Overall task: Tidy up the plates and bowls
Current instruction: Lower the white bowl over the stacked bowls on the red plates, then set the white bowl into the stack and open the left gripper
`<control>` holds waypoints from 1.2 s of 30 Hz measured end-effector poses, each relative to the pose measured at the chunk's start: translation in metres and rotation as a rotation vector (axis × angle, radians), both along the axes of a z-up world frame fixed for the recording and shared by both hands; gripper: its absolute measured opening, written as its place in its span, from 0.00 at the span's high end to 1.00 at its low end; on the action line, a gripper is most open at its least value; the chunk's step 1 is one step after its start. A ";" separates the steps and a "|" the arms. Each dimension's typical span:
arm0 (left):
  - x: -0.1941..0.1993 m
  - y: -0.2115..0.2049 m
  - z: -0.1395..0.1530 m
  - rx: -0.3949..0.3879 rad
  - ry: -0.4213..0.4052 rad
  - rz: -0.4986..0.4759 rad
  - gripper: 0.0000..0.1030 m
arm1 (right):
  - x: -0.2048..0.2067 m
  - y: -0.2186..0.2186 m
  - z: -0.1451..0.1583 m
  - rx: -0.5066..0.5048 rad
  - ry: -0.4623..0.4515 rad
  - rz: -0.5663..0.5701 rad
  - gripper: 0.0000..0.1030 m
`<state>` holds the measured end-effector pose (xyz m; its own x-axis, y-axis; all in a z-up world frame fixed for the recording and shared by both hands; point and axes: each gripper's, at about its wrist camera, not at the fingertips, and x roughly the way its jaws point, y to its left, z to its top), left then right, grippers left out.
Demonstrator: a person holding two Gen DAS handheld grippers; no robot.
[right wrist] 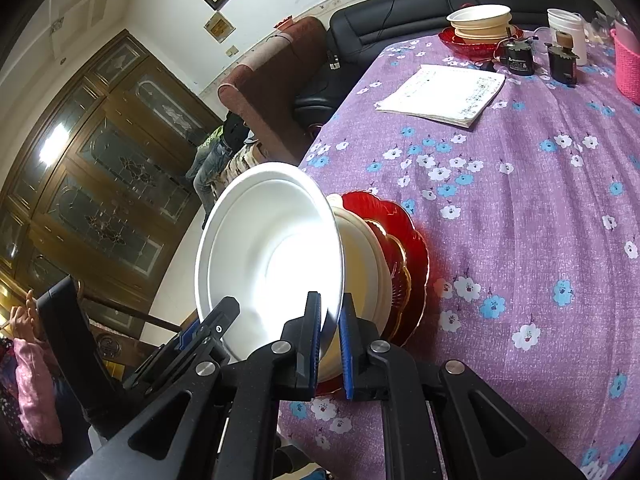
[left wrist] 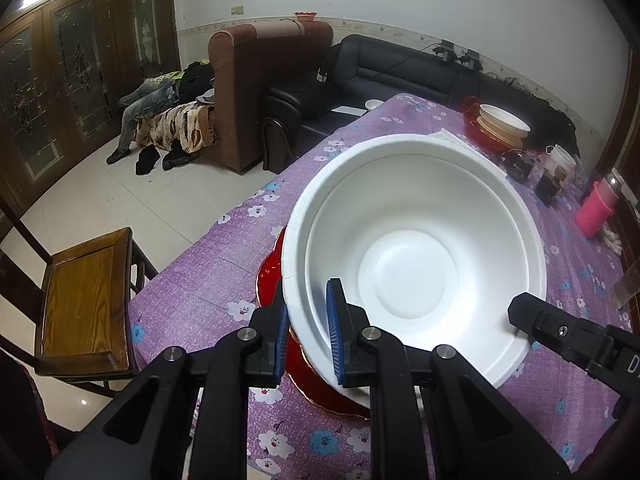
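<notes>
Gripping the near rim of one white foam bowl (left wrist: 416,248), the left gripper (left wrist: 308,320) has its two blue-padded fingers (left wrist: 334,328) clamped on the rim wall, one outside, one inside. Bowl sits over one red plate (left wrist: 272,276) on the purple floral surface (left wrist: 192,280). Right gripper tip (left wrist: 532,312) touches the bowl rim at lower right. Far end: one stack of two cream bowls (left wrist: 504,124) in a red dish, one pink basket (left wrist: 594,208), one wooden chair (left wrist: 84,300) beside the surface.

Right wrist view: right gripper (right wrist: 330,320) fingers (right wrist: 314,336) closed on the same white bowl (right wrist: 272,256) rim. Behind it one cream bowl (right wrist: 364,256), then two red plates (right wrist: 404,240) stacked. One paper notebook (right wrist: 444,94) mid-surface, one cream bowl stack (right wrist: 480,20) far off. Left gripper (right wrist: 208,328) at the bowl's left rim.
</notes>
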<state>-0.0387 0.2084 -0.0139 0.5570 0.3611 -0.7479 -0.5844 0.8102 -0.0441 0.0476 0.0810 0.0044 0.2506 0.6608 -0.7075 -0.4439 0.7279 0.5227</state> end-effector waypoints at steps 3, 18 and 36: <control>-0.001 0.000 -0.001 -0.002 0.003 0.000 0.85 | 0.001 0.000 -0.001 0.000 0.006 0.000 0.92; -0.002 0.000 0.000 0.004 -0.009 0.006 0.85 | 0.004 0.000 -0.002 0.017 0.020 -0.008 0.87; -0.013 0.003 0.020 0.032 -0.095 0.054 0.38 | 0.003 -0.009 0.010 0.049 -0.023 -0.041 0.56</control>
